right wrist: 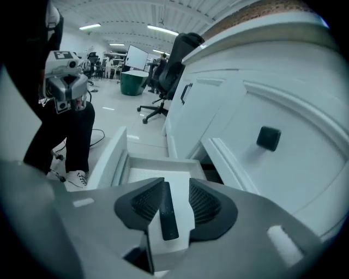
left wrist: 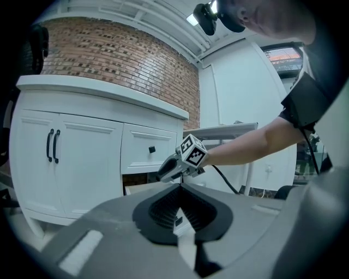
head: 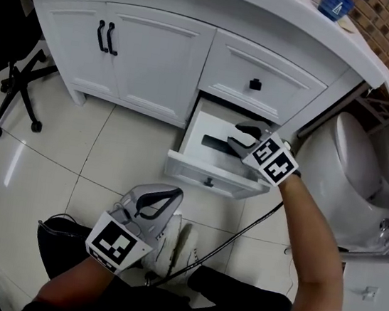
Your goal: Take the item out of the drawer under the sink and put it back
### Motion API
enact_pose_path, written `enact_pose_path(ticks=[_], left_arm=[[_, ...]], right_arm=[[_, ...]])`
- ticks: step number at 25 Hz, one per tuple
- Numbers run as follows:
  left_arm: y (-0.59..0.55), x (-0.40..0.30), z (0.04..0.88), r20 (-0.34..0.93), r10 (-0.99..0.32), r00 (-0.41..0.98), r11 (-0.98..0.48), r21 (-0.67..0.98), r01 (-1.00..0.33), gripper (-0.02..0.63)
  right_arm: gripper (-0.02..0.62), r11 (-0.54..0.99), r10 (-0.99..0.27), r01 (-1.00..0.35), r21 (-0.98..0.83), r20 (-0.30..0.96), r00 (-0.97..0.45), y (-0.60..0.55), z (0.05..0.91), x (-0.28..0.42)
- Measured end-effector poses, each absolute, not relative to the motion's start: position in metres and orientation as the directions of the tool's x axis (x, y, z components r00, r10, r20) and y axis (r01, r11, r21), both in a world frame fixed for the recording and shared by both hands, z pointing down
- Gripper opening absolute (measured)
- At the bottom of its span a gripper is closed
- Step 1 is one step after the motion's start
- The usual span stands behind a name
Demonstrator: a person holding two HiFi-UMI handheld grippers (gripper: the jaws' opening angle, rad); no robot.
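The low drawer (head: 206, 173) of the white sink cabinet stands pulled out. On its white floor lies a slim black bar-shaped item (head: 214, 143). My right gripper (head: 242, 138) hangs over the drawer's right part and points down into it. In the right gripper view its jaws (right wrist: 175, 202) are open, and the black item (right wrist: 166, 213) lies flat in the gap nearer the left pad, not pinched. My left gripper (head: 173, 195) stays low by my legs, away from the drawer, with its jaws (left wrist: 180, 188) together and nothing in them.
Above the open drawer is a shut drawer with a black knob (head: 255, 84). Left of it are two cabinet doors with black handles (head: 105, 36). A toilet (head: 351, 166) stands close on the right. An office chair (head: 18, 83) stands at the left on the tiled floor.
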State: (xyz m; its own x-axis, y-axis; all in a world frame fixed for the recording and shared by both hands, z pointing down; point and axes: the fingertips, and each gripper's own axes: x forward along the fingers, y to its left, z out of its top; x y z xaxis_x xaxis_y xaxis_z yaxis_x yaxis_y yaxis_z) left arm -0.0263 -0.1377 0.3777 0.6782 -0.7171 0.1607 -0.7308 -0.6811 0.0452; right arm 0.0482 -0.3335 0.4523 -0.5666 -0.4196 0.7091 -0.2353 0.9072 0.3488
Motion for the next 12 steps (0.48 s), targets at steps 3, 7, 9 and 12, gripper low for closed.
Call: enact_pose_path(ticks=[3,7,9,12], left_arm=[[-0.142,-0.026,0.38,0.158,-0.72,0.676,-0.678,0.048,-0.734,0.006],[-0.146,-0.024,0.387,0.169,-0.716,0.678,-0.679,0.058,-0.732,0.006],[-0.149,-0.024,0.388,0.167,-0.716,0.678,-0.678,0.063,-0.732,0.006],[-0.153,-0.028,0.389,0.162,-0.722,0.672,-0.67,0.076,-0.738,0.006]], right_arm=[[0.156,0.937,-0.349,-0.192,0.292,0.792,-0.5,-0.348,0.494,0.053],[0.17,0.962,-0.27,-0.149,0.228,0.877,-0.397,-0.357,0.541,0.059],[0.182,0.972,-0.232,-0.134,0.195,0.895,-0.381,-0.357,0.557,0.058],[0.192,0.982,-0.187,-0.104,0.158,0.899,-0.395,-0.356,0.572,0.048]])
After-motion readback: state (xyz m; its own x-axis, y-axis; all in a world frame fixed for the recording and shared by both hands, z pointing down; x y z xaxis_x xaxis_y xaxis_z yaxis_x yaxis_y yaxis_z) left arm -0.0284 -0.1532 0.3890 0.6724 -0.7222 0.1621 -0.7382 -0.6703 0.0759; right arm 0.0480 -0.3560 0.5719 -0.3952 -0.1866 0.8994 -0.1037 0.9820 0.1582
